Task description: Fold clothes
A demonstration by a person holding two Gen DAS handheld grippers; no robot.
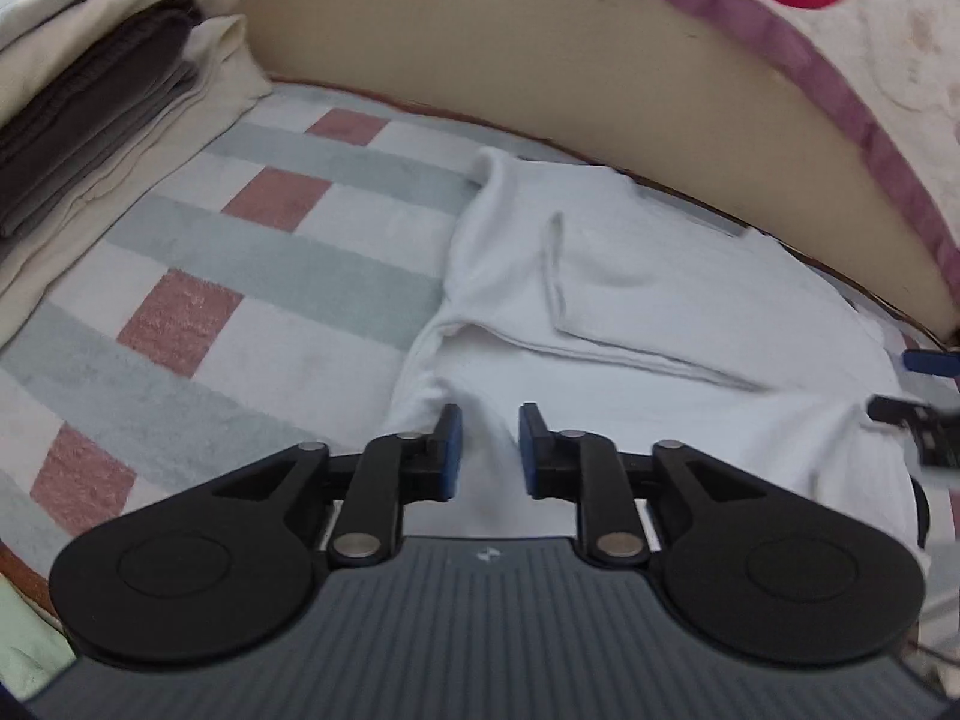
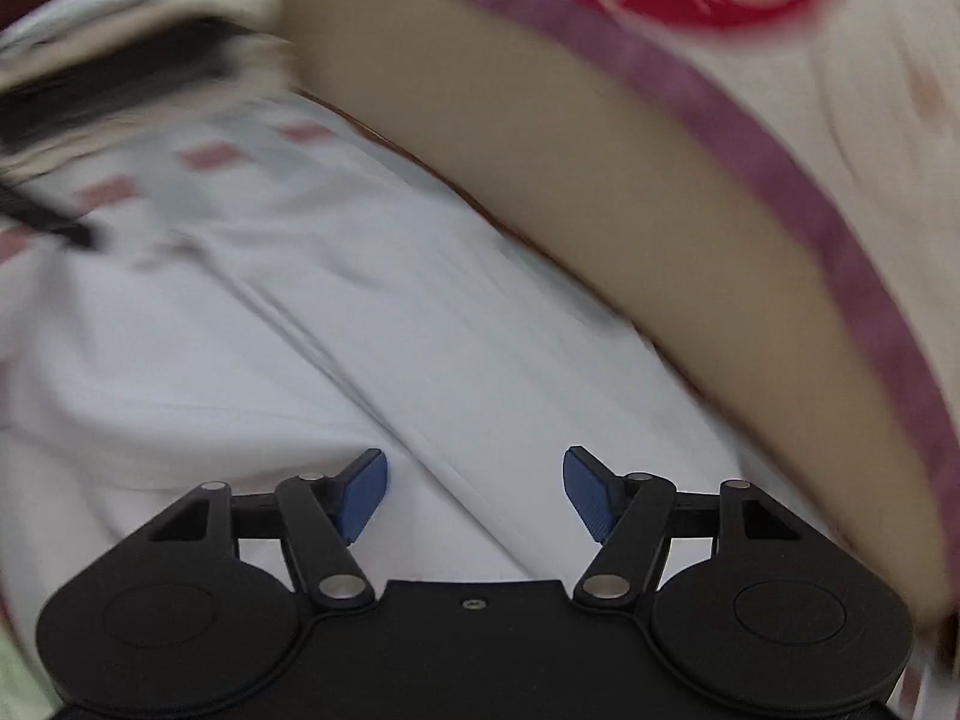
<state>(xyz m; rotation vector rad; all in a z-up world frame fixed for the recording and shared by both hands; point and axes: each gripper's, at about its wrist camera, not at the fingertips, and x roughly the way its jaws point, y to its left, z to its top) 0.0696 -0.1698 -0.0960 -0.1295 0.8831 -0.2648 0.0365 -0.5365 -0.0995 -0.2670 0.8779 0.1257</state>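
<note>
Here the white garment [image 1: 630, 312] is lying partly folded on the checked blanket [image 1: 240, 276], with one flap doubled over its middle and a raised fold running along its left edge. The garment is serving as landmark for everything below.

Left gripper [image 1: 491, 450]: jaws standing narrowly apart over the garment's near edge; cloth is showing in the gap, but the blue pads [image 1: 451, 450] are not pressing on it. Nothing held.

Right gripper [image 2: 474, 495]: jaws standing wide over the garment's right part, blue pads [image 2: 363, 495] clear of the cloth, which is passing beneath as a long crease. Nothing held. In the left wrist view its fingertips are showing at the garment's right edge [image 1: 912, 414]. The right wrist view is blurring heavily.

Left of the garment, well apart: a stack of folded clothes [image 1: 102, 96], cream and dark grey layers.

Behind the garment: a tan headboard [image 1: 540, 72] curving close along its far edge, with a purple-bordered cloth [image 1: 810, 60] draping above.
</note>
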